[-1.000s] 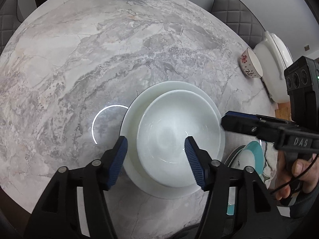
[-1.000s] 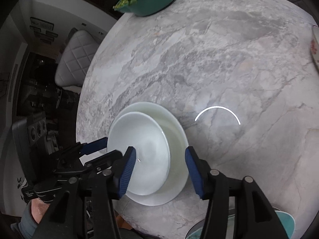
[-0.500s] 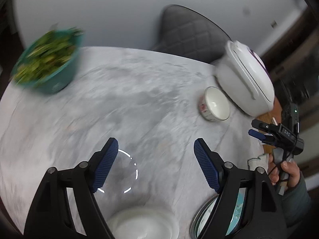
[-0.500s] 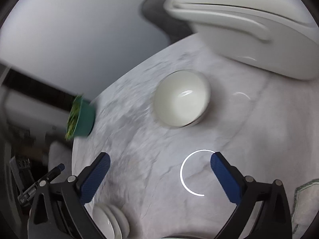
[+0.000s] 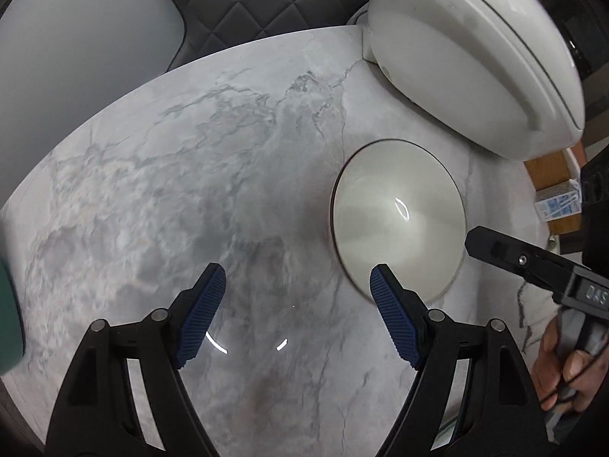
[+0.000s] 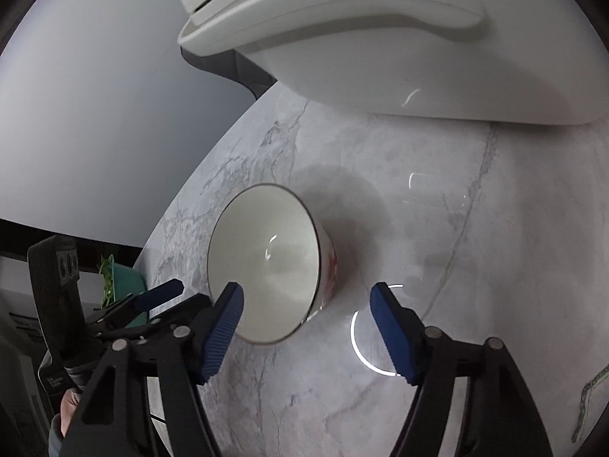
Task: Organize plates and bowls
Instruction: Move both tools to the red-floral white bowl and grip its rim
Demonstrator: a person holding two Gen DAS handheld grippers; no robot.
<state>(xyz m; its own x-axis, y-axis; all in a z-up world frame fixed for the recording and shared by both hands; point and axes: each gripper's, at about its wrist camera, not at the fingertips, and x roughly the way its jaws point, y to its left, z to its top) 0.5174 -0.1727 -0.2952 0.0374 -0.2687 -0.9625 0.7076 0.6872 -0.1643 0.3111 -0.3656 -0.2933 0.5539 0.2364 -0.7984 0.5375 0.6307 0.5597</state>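
Moved off the stacked white dishes to the floral bowl (image 6: 266,262) beside the rice cooker (image 6: 380,45). Left gripper (image 5: 298,314) and right gripper (image 6: 306,327) both spread wide, empty.

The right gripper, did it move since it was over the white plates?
Yes. The right gripper went away from the stacked plates, across the marble table, toward the small bowl beside the white cooker. It is open.

Bowl (image 5: 397,217) on table (image 5: 213,160), in front of rice cooker (image 5: 472,49); chair (image 5: 259,3) behind table
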